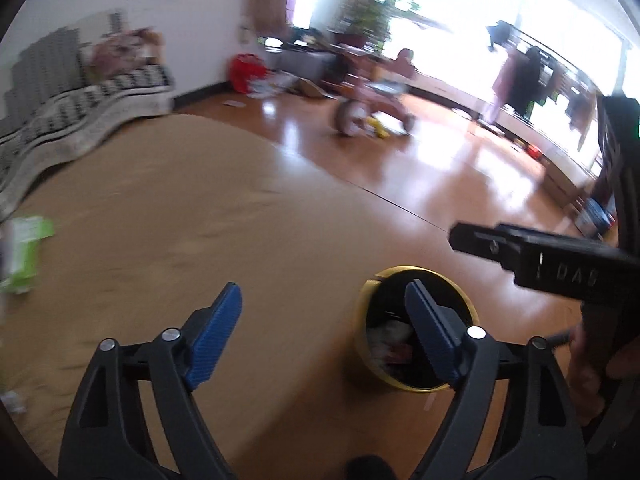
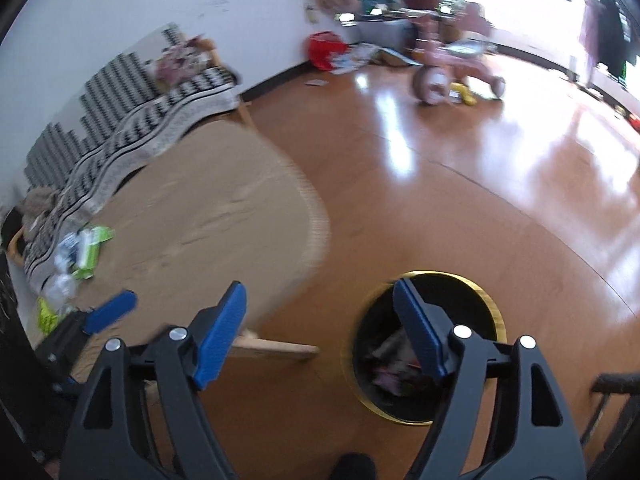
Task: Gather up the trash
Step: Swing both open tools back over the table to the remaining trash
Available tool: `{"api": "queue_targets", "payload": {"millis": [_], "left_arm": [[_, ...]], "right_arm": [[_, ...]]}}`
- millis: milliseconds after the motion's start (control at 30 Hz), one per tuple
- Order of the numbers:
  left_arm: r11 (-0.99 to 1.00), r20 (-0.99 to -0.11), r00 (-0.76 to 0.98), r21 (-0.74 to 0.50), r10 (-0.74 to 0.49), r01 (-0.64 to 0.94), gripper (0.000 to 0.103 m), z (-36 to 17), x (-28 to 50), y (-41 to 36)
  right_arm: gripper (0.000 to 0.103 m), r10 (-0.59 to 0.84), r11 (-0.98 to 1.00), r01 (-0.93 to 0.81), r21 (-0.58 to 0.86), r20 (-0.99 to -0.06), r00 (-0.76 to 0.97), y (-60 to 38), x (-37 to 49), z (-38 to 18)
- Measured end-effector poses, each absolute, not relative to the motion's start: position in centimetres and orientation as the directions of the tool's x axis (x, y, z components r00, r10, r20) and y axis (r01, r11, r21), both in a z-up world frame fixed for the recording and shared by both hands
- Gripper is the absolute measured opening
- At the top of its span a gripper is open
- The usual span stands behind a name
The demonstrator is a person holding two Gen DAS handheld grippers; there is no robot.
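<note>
Yellow-rimmed bin (image 2: 492, 308) sits below both empty, wide-open tools, left gripper (image 1: 324, 320) and right gripper (image 2: 320, 316), suggesting trash just dropped.

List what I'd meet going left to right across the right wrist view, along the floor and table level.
Green packets on the table → the table's rounded edge → yellow-rimmed bin on the floor, trash inside.

A round bin (image 2: 490, 308) with a yellow-gold rim and a black inside stands upright on the glossy wooden floor, just off the rounded edge of the tan bench (image 2: 224, 216) — crumpled scraps, white and pinkish, lie in it. At the bench's far-left edge sits loose trash — green-and-white wrappers (image 2: 90, 246) and crinkled clear plastic (image 2: 60, 284), blurred.
</note>
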State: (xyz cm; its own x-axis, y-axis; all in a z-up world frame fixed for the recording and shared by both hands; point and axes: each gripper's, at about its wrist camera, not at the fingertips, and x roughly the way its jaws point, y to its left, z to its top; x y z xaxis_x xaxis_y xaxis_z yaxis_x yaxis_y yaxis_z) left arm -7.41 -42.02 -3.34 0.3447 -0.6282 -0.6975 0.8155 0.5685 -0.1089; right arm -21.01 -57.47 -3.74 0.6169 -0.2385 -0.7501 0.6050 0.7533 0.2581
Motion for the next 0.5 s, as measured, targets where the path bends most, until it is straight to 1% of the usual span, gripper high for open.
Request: {"api": "queue_targets", "payload": {"millis": [133, 233, 400, 500], "left_arm": [[0.697, -0.685, 0.470, -0.076, -0.556, 0.713, 0.085, -1.3, -2.9, -34.0], [0.790, -0.672, 0.565, -0.050, -0.479, 0.611, 0.086, -0.1, 0.6, -26.7], [0.907, -0.665, 0.659, -0.066, -0.350, 0.416, 0.087, 0.9, 5.4, -14.5], [0.945, -0.665, 0.692, -0.067, -0.282, 0.321, 0.087, 0.8, 7.0, -9.0]], "right_arm": [[0.074, -0.163, 0.827, 0.499, 0.260, -0.738, 0.655, -52.0, -15.3, -2.8], [0.075, -0.098, 0.895, 0.380, 0.234, -0.728, 0.679, -45.8, -10.6, -2.0], [0.075, 0.003, 0.960, 0.199, 0.197, -0.719, 0.695, -36.8, -4.6, -1.7], [0.075, 0.059, 0.982, 0.089, 0.167, -0.719, 0.693, -31.5, -1.8, -2.1]]}}
